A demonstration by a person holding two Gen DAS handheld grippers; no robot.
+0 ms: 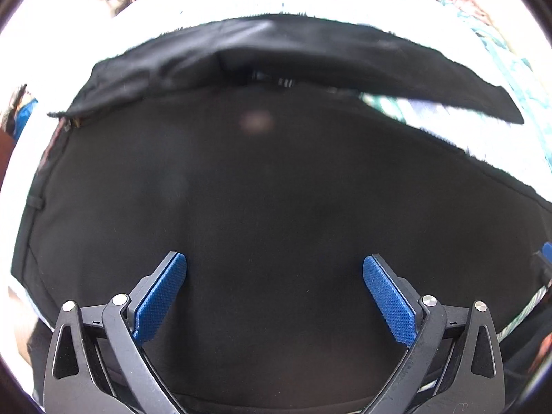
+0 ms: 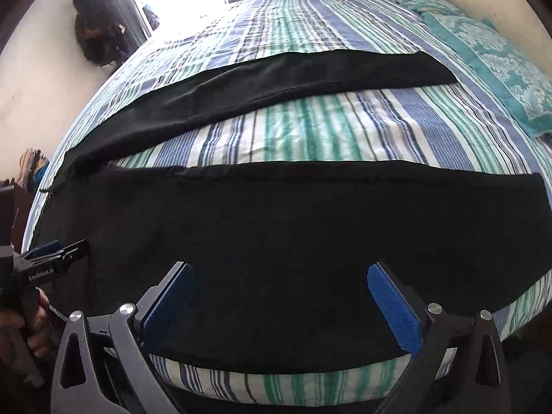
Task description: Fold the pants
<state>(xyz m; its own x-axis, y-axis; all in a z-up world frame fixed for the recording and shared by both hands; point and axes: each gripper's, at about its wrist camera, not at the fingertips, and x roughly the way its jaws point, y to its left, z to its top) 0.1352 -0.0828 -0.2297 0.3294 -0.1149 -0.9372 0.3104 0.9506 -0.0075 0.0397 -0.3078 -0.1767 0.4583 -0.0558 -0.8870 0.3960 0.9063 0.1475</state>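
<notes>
The black pants (image 2: 276, 234) lay spread on the striped bed (image 2: 310, 131), legs splayed toward three o'clock; the right gripper (image 2: 279, 296) and left gripper (image 1: 274, 293) both hung agape, empty, above the cloth; best to pinch the near leg's edge cleanly before folding it toward twelve o'clock.

The striped bed (image 2: 310, 131) lies bare between the two legs of the black pants (image 2: 276, 227); a teal cloth (image 2: 490, 55) fills the upper right.

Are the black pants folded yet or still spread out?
Spread out: the pants lie flat on the bed, both legs apart with striped sheet between.
</notes>
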